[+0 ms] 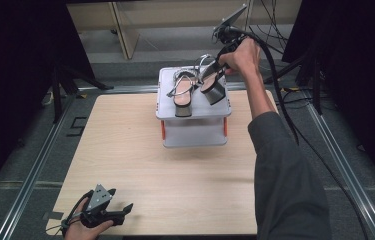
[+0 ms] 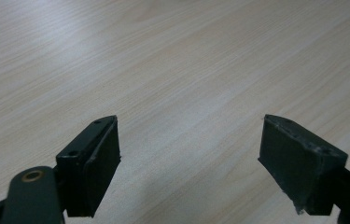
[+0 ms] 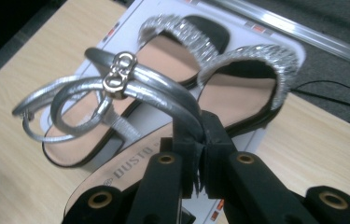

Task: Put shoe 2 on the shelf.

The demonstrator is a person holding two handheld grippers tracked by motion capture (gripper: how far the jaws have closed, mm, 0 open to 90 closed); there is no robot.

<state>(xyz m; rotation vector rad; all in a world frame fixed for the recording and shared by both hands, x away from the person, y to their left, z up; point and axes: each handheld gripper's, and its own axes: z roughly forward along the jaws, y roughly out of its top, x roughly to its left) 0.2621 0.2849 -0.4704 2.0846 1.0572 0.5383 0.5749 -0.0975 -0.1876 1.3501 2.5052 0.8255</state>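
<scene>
Looking down from the high view, I see a grey upturned box at the table's far edge, bearing one sandal flat; the second sandal hangs tilted just beside it. My right gripper is clamped on its silver strap; that gripper's view reveals the glittery toe bands and buckle. My left gripper rests near the front corner, jaws apart over bare wood.

The person wears a grey long sleeve on the right arm. Each claw is black, with brass-ringed screw holes; the left claw carries a grey three-cornered plate, and black cables trail from the right claw.
</scene>
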